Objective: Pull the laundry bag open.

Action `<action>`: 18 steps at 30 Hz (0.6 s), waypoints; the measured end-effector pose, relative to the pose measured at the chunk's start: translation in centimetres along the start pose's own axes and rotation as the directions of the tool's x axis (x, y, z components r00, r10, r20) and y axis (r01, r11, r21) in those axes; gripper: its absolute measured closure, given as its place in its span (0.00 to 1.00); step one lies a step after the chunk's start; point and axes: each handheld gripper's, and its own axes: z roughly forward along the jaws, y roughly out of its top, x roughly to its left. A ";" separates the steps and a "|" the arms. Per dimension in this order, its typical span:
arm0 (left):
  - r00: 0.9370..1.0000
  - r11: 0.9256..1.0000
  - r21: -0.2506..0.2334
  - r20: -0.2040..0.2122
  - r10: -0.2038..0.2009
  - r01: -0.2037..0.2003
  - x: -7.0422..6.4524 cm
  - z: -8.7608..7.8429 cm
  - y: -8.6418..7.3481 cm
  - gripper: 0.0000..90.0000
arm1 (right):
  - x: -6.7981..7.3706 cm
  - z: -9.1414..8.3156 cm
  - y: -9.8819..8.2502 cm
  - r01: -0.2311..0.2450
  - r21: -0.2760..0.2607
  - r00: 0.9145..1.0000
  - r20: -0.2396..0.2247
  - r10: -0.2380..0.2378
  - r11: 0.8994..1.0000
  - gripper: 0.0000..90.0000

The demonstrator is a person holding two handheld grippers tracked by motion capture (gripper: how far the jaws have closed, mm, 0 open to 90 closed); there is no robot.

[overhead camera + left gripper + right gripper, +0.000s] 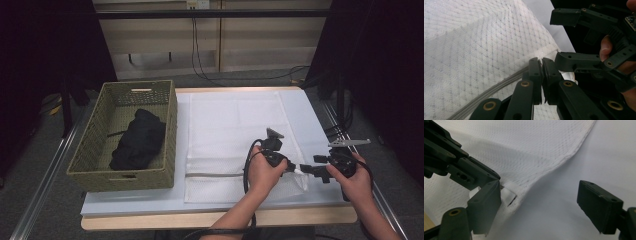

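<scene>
- The pale blue-grey surface point(310, 120) carries a large white mesh laundry bag point(235, 130) lying flat at its middle, with a grey zipper line point(215, 175) running along the bag's near edge.
- At the left edge stands an olive woven basket point(90, 150), well apart from the hands; a crumpled black garment point(137, 140) lies inside it.
- The left gripper point(292, 167) is clamped on the bag's near right corner, right at the zipper's end; its pads point(535, 75) press together on the fabric.
- The right gripper point(309, 170) faces it with jaws wide apart, one pad point(485, 202) just beside the small white pull tab point(507, 192), nothing between them.
- To do this well, I judge: keep the left grip firm so the corner stays taut, bring the right jaws squarely around the tab, close fully, then pull along the zipper line, not upward.
</scene>
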 end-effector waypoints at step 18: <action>0.998 0.998 0.007 -0.022 0.057 -0.057 0.0 -0.6 0.0 0.96 | 0.8 0.4 0.2 -0.099 0.087 0.989 -0.105 0.108 0.991 0.67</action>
